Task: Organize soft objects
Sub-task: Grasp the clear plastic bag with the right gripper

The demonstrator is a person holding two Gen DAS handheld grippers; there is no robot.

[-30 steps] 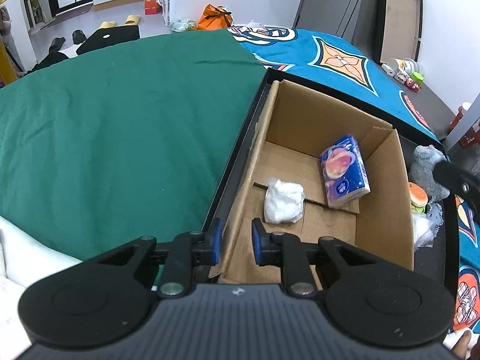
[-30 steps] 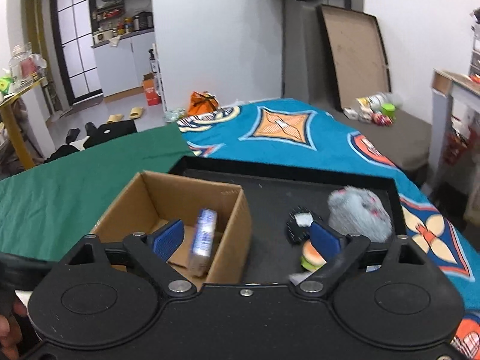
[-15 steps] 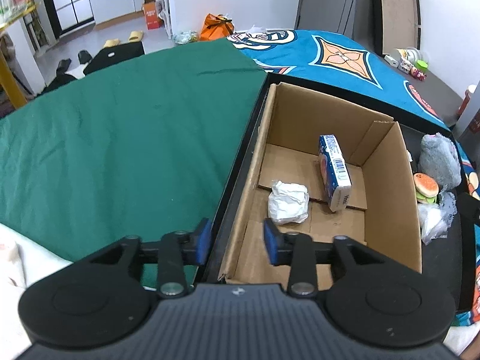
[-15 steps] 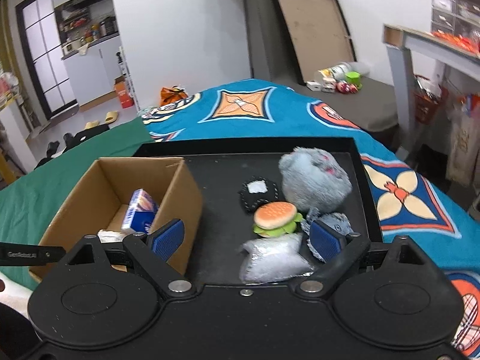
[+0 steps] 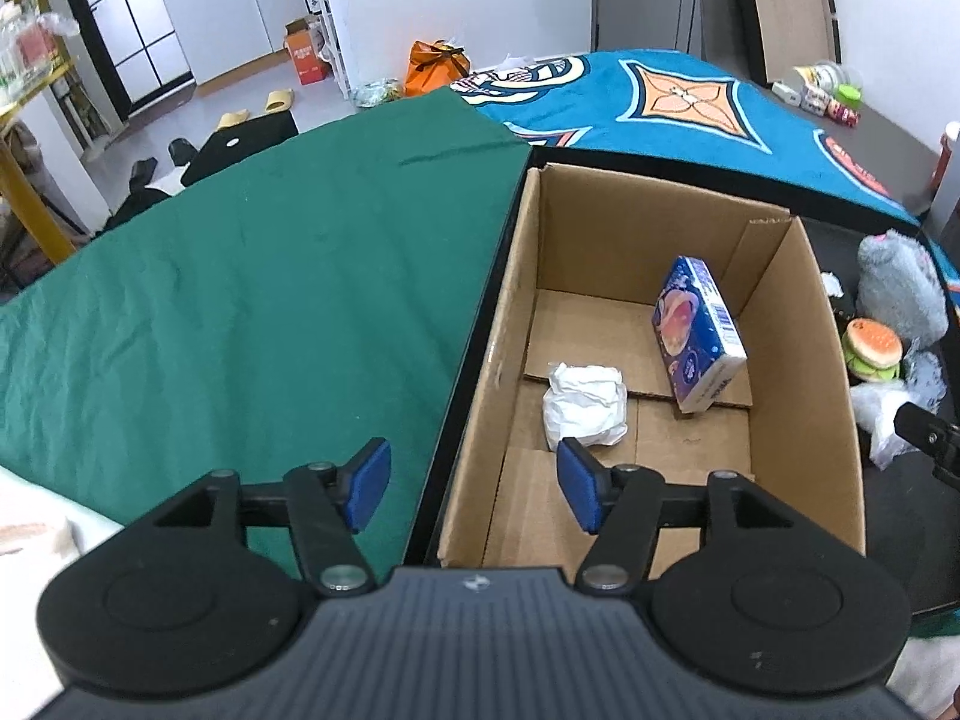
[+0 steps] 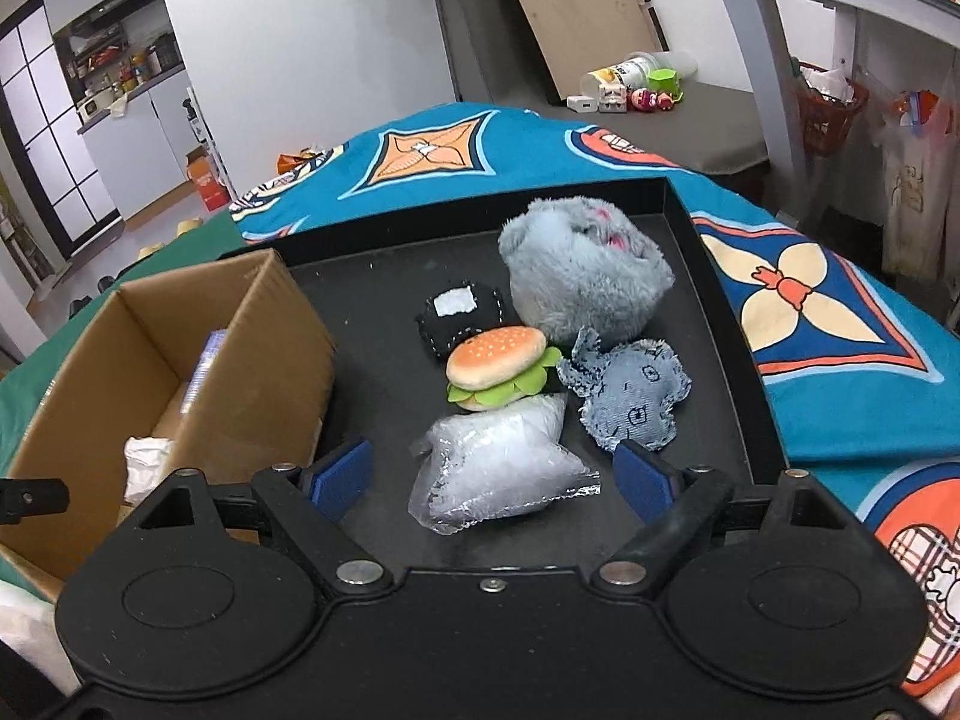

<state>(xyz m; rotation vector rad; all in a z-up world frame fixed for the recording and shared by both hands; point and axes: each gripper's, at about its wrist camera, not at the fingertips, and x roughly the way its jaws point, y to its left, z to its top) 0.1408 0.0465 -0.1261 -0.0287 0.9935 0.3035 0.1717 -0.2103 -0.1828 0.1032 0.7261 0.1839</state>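
Since a second ago the left tongs (image 5: 474,492) have let the tissue pack (image 5: 699,343) drop; it stands tilted in the box (image 5: 654,213) beside a white wad (image 5: 585,405), and their jaws are opening over the box's near wall, empty. Right tongs (image 6: 495,480) have come down over the tray (image 6: 714,324), spread and closing slightly around a clear bag (image 6: 498,462). Beyond lie a burger (image 6: 498,366), denim toy (image 6: 630,396), black pouch (image 6: 459,318) and grey plush (image 6: 582,267).

We count one cardboard box (image 5: 798,360) holding two items, a tissue pack (image 5: 699,336) and a white wad (image 5: 582,405), plus five loose on one black tray (image 6: 714,300): burger plush (image 6: 495,366), grey furry plush (image 6: 582,267), denim pouch (image 6: 630,399), black pouch (image 6: 459,315), clear bag (image 6: 501,465).
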